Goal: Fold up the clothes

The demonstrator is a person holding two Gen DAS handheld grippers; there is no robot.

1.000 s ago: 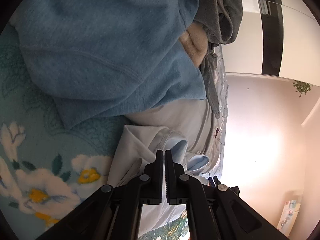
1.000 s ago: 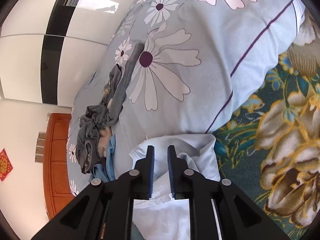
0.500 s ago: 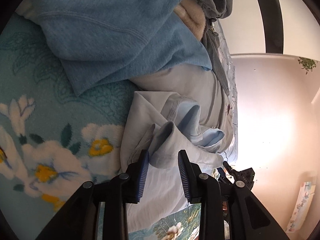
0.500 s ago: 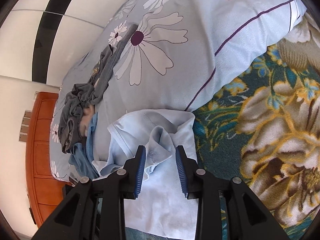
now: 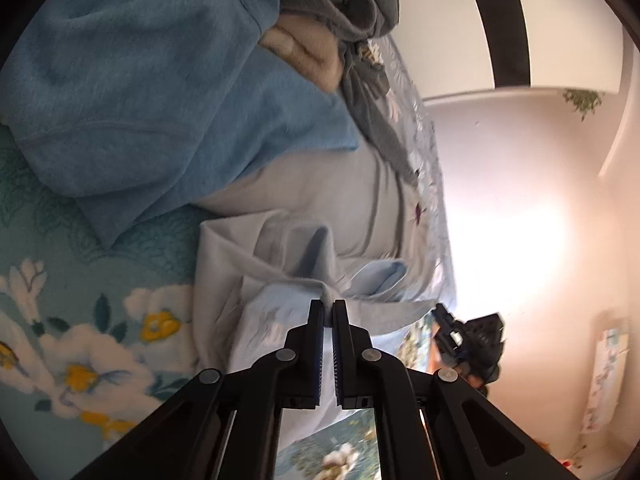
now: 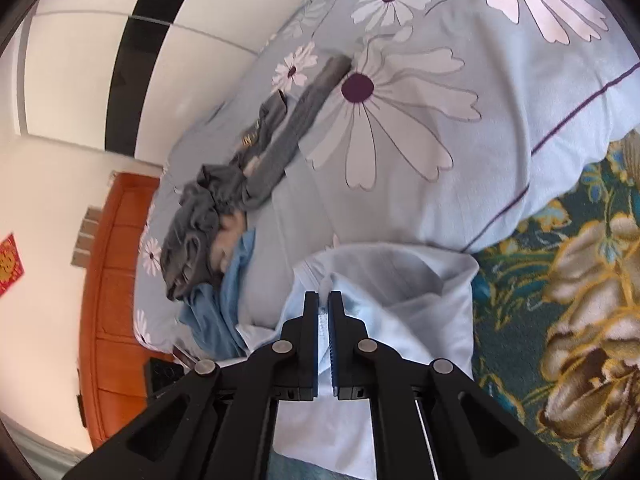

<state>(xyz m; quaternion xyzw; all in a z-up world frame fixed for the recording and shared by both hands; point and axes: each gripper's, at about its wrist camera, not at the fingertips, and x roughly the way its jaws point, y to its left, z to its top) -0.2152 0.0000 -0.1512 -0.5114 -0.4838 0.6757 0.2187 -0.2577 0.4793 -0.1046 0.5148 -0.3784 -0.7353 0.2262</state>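
a bunched fold of the pale blue cotton garment (image 5: 288, 280), lying crumpled on the floral bed, was pinched at the left gripper (image 5: 328, 308); another fold was pinched directly ahead in the right gripper (image 6: 323, 298), jaws pressed together.

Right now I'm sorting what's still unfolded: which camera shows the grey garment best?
The right wrist view: the grey garment lies there almost whole, bunched at one end with a long strip trailing across the floral duvet. The left wrist view shows only its crumpled end, cut by the frame's top edge.
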